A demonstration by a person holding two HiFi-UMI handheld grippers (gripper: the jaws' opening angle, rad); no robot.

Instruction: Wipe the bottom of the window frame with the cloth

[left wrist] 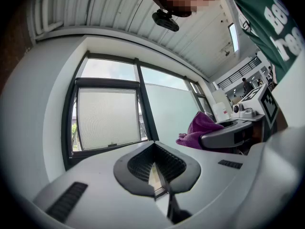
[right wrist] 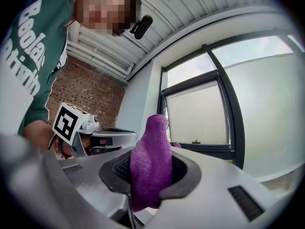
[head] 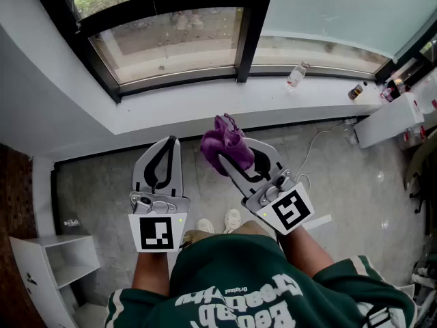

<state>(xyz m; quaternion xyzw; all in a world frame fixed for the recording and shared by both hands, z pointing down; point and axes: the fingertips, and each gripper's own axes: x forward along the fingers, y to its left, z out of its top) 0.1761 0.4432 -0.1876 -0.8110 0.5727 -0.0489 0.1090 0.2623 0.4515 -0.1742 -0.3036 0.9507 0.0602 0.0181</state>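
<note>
A purple cloth (head: 225, 144) is bunched up between the jaws of my right gripper (head: 229, 159), which is shut on it in front of the sill. In the right gripper view the cloth (right wrist: 151, 168) stands up out of the gripper (right wrist: 143, 182), hiding the fingertips. My left gripper (head: 171, 142) hangs beside it, shut and empty, its pads meeting in the left gripper view (left wrist: 153, 170). The black bottom rail of the window frame (head: 177, 80) runs above the white sill (head: 205, 108), beyond both grippers; it also shows as the frame (left wrist: 109, 149) and frame (right wrist: 205, 148).
A clear plastic bottle (head: 295, 76) and a dark bottle (head: 356, 91) stand on the sill to the right. A white appliance (head: 392, 118) with a cable (head: 321, 139) sits at the right. A white shelf unit (head: 48, 265) stands at the lower left by a brick wall.
</note>
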